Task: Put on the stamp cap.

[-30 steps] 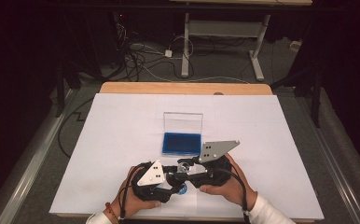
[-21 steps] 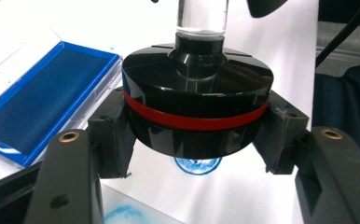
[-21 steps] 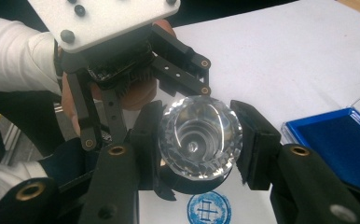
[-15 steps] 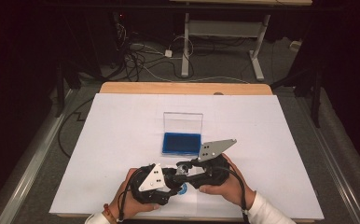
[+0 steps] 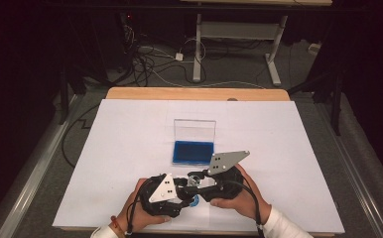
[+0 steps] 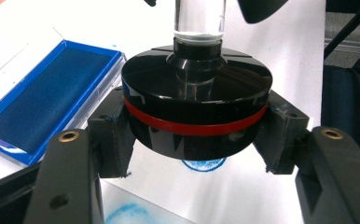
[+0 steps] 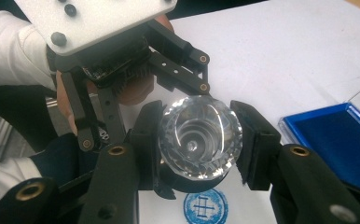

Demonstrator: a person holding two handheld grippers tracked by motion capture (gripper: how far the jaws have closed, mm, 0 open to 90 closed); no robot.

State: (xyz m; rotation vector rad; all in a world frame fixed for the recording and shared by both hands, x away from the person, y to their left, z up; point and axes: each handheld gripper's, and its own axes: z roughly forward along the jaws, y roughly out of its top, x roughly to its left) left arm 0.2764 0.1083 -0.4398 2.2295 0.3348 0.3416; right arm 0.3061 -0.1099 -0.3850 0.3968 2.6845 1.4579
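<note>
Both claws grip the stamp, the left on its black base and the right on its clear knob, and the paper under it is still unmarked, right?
Not quite. The paper already bears a round blue print below the stamp, plain in the right gripper view. The rest holds: the left claw clamps the black base, the right claw the clear knob.

Left tool (image 5: 182,191) clamped shut; right tool (image 5: 199,179) clamped shut, tips meeting
</note>
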